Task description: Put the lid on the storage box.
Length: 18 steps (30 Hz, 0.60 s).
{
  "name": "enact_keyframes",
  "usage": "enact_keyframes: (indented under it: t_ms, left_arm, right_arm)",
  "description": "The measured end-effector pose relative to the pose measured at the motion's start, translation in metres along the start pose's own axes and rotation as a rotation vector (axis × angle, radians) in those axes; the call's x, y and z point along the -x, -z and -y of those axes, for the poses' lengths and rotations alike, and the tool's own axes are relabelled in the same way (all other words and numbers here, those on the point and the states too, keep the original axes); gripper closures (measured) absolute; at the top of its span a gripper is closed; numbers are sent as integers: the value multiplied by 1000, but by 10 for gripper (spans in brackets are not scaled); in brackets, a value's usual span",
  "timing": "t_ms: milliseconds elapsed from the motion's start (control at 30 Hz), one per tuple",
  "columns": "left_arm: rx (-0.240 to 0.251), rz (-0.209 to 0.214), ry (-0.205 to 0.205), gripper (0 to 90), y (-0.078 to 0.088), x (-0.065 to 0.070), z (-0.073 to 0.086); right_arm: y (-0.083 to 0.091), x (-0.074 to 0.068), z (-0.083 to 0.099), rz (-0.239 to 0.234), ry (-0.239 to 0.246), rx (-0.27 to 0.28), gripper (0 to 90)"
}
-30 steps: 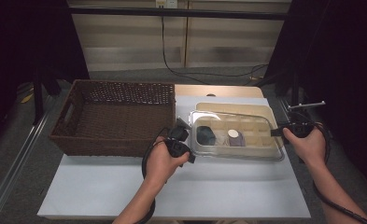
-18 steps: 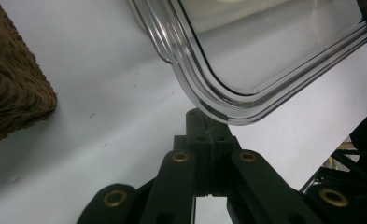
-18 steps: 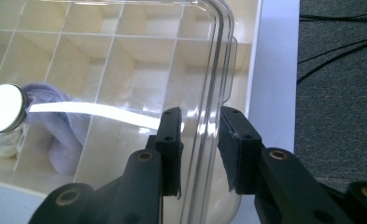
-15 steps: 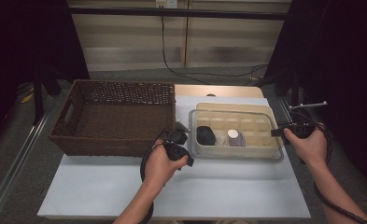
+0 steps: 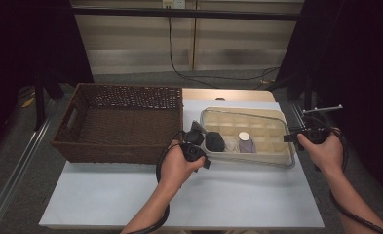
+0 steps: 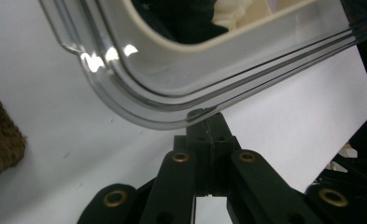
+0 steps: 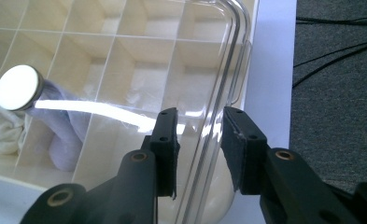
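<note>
Clear plastic lid (image 5: pixel 277 117) sits on the cream compartment tray (image 5: pixel 277 155), which lies on the white table (image 5: pixel 179 195) just right of the wicker basket (image 5: pixel 121 122). I see it in both gripper views. My left gripper (image 6: pixel 208 122) has its jaws closed flat together, and their joined tip sits at the lid's rounded near-left corner (image 6: pixel 139 100); whether a thin edge is nipped between them I cannot tell, though the tip looks to touch the rim. My right gripper (image 7: pixel 199 135) stands astride the lid's right-hand edge (image 7: pixel 228 60): the clear rim runs up between the two pads, with a gap showing on each side, so they are not pressing on it. Those jaws have just been opening, with the rim between them. Inside the tray, a rolled grey cloth with a round white cap (image 7: pixel 17 87) lies in a compartment left of the right jaws, and a dark bundle (image 5: pixel 214 141) lies near the left gripper.
</note>
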<state>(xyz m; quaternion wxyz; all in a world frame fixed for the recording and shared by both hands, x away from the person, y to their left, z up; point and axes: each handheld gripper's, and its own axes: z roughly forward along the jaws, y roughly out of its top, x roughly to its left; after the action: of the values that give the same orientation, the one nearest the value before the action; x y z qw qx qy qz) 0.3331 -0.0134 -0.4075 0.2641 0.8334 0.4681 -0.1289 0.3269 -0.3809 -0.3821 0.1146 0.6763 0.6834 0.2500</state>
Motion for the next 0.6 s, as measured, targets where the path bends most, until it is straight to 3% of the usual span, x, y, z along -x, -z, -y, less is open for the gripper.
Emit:
enact_keyframes:
  t_ms: [300, 333, 433, 600]
  left_arm:
    - [-3, -12, -10, 900, 4, -3, 7]
    - [4, -15, -7, 900, 5, -4, 8]
    - [1, -14, -1, 900, 10, -7, 11]
    - [14, -18, 1, 900, 12, -8, 13]
  right_arm:
    - [7, -6, 2, -26, 17, -3, 748]
    - [8, -8, 4, -47, 20, -6, 807]
    - [10, -17, 7, -81, 39, -29, 869]
    - [10, -32, 13, -135, 83, -76, 900]
